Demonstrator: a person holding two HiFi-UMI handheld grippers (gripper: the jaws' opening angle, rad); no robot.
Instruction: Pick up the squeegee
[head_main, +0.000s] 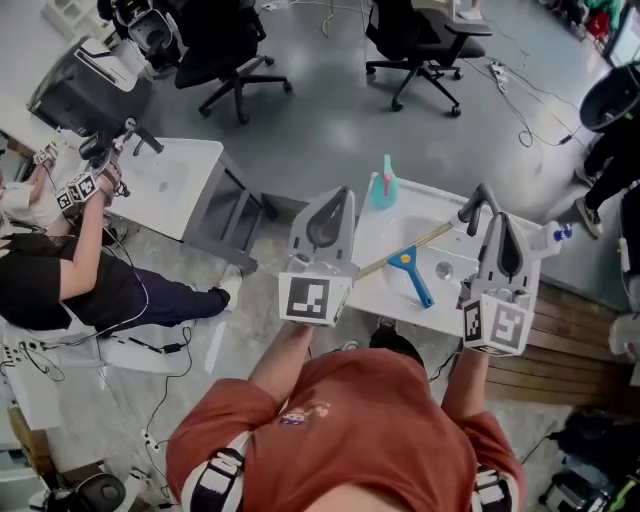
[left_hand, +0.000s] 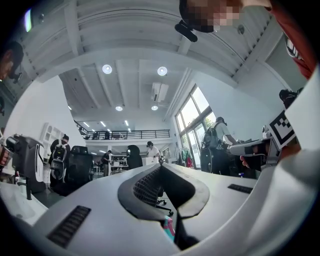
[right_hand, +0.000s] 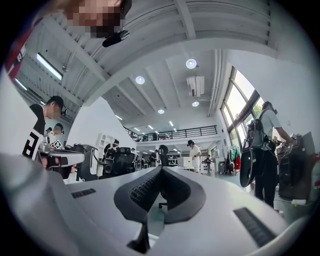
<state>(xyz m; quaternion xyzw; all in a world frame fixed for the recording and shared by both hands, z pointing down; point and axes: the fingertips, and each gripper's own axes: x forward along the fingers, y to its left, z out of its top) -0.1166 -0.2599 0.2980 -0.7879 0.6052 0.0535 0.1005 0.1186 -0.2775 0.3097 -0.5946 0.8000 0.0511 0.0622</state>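
Right now both tools are empty. L: left gripper (head_main: 343, 195) has its jaws pressed together, tips meeting in the left gripper view (left_hand: 161, 165), nothing pinched; only a sliver of teal/pink shows thru the low gap behind the pads. R: right gripper (head_main: 500, 220) is likewise clamped tip to tip on nothing, per the right gripper view (right_hand: 161, 168). Both point away from the wearer, roughly level, side by side, marker cubes nearest the body.

Squeegee (head_main: 410, 265) lies untouched between the two in the head view, inside the white sink (head_main: 375, 250): blue handle angled down-right toward the wearer, long thin blade running diagonally up-right across the basin. Drain (head_main: 444, 269) is just right of the handle. Dark faucet (head_main: 478, 205) stands at the basin's far right, close to the R tool's tip. Teal spray bottle (head_main: 384, 190) stands upright on the far rim, w/ a pink bit on its neck.

Further out: grey floor, black office chairs (head_main: 225, 50) at the top, a 2nd white sink unit (head_main: 170, 180) at left w/ another seated person (head_main: 60, 280) beside it, wooden boards (head_main: 560, 340) at right
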